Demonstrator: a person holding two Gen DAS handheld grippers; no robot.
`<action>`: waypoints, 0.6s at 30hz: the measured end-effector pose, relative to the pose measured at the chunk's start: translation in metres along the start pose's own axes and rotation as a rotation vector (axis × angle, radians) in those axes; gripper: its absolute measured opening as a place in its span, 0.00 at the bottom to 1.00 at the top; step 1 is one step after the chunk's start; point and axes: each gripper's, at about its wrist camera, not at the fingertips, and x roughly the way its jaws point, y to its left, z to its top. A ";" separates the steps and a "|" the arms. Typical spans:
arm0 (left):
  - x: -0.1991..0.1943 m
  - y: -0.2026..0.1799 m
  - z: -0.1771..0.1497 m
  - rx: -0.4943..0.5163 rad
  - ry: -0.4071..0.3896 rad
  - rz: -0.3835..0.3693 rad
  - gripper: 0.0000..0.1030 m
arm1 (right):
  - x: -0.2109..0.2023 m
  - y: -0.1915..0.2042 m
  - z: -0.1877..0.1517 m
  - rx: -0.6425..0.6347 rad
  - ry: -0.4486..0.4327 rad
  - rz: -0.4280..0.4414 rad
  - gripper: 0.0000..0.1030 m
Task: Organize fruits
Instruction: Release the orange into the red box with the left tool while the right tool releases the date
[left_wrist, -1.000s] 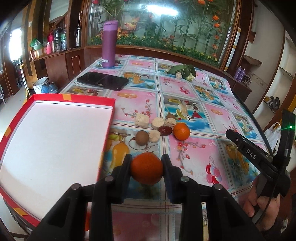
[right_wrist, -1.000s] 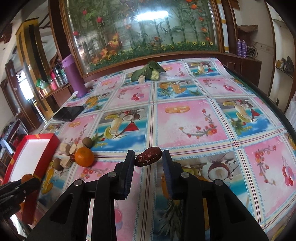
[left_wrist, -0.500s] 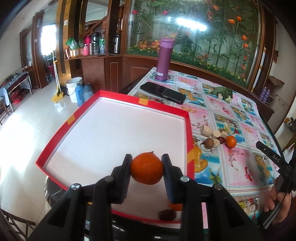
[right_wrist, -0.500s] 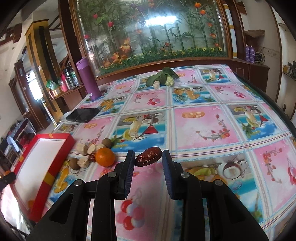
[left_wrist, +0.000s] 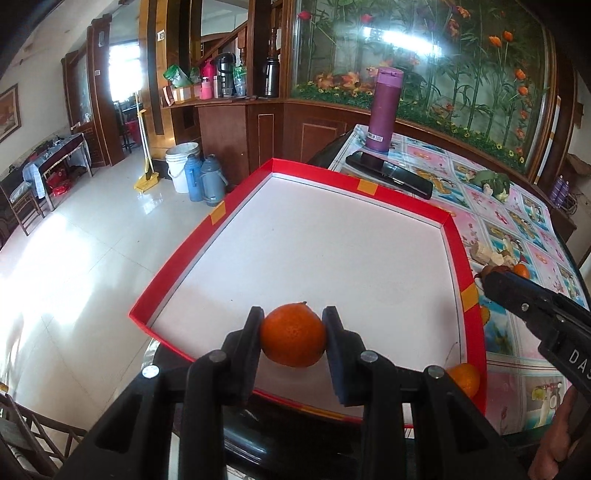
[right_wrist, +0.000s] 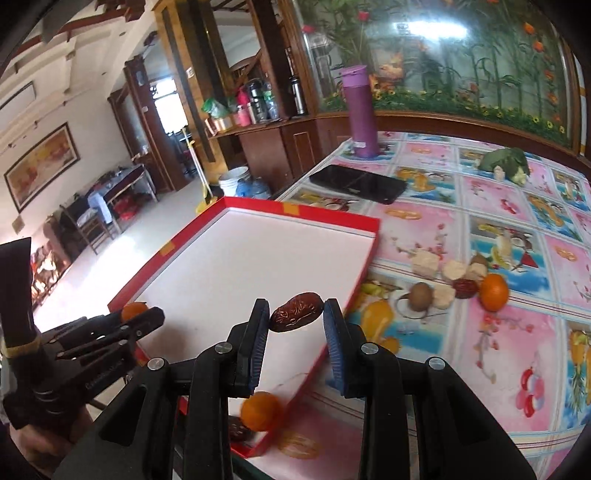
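Left gripper is clamped on an orange over the red tray; right gripper pinches a date above the tray's edge.

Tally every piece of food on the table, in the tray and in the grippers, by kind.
Oranges: 3 (left hand-held gripper, red tray, table)
Red dates: 3 (right hand-held gripper, tray, table)
Brown round fruits: 2 (table)
Pale chunks: 4 (table)
Total: 12
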 end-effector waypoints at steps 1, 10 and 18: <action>0.001 0.001 -0.001 0.006 0.002 0.006 0.34 | 0.007 0.006 0.001 -0.006 0.028 0.004 0.28; 0.007 0.013 -0.006 0.042 0.008 0.077 0.34 | 0.044 0.021 -0.008 0.006 0.184 -0.055 0.28; 0.011 0.014 -0.010 0.062 0.018 0.111 0.34 | 0.055 0.026 -0.016 -0.020 0.239 -0.091 0.29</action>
